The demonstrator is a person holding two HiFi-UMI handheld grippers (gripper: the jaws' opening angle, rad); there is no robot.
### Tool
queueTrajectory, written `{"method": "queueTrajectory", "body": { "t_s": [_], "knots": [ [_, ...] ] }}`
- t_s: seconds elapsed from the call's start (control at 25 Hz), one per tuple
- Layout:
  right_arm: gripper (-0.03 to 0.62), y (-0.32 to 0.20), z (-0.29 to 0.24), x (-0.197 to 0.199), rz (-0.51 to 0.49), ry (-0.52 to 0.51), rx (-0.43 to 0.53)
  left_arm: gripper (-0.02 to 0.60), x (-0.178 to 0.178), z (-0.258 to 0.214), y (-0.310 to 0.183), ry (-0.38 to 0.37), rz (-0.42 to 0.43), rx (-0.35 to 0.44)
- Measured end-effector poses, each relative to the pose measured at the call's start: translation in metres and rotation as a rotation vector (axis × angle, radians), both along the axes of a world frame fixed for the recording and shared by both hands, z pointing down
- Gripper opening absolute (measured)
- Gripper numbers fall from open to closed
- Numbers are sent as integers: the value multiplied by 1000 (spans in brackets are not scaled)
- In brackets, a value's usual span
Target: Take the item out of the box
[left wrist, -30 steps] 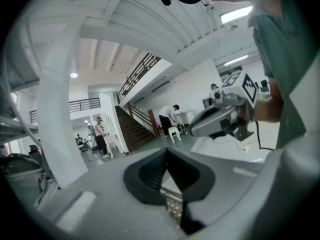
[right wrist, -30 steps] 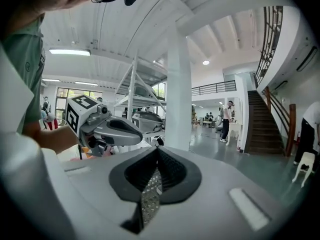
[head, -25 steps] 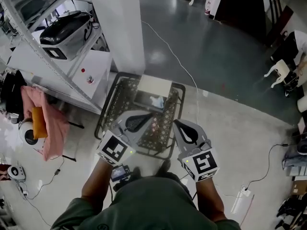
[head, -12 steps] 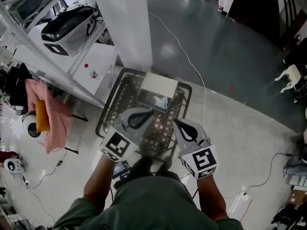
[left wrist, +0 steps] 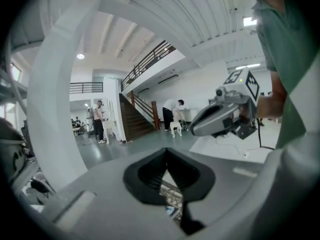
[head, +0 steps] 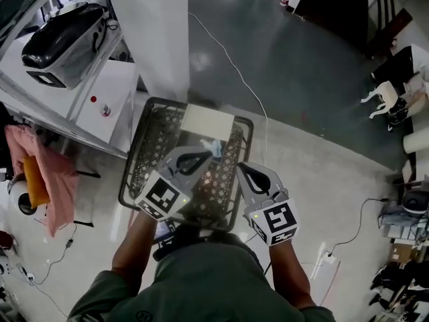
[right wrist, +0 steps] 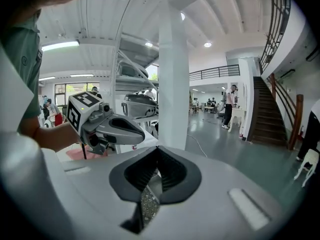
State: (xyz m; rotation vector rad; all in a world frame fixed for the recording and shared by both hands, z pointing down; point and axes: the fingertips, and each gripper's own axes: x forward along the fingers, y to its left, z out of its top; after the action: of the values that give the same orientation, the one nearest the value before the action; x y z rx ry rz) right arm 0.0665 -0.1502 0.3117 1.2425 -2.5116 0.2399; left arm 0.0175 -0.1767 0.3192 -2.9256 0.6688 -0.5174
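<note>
Grey floor [head: 315,173] beside white pillar [head: 151,32] as setting. Judged as approach step, nothing lifted yet. Held left tool [head: 191,161] and right tool [head: 249,174] side by side, jaws fully closed, empty, touching nothing, above black lattice box [head: 134,154]. Saw pale flat item [head: 208,121] ahead of and below both tips, at box's far end. Next, probably: spreading jaws, then lowering onto item.

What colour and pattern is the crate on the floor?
The crate is black, with openwork lattice walls and floor. It shows best in the head view.
</note>
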Motion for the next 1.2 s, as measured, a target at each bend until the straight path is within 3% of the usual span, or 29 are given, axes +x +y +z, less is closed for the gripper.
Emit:
{"method": "queueTrajectory", "body": {
  "t_s": [0.28, 0.6, 1.08, 1.2],
  "knots": [
    [6, -38, 41, -27, 24, 38, -65, 3, -15, 34, -39, 7, 48, -48],
    [8, -73, 104, -28, -18, 62, -161, 3, -22, 84, -73, -26, -1, -141],
    [26, -126, 214, -10, -107, 75, -333, 5, -1, 190, -117, -142, -53, -308],
    [31, -134, 241, -7, -131, 102, -369, 43, 3, 222, -125, -173, -54, -341]
  ]
}}
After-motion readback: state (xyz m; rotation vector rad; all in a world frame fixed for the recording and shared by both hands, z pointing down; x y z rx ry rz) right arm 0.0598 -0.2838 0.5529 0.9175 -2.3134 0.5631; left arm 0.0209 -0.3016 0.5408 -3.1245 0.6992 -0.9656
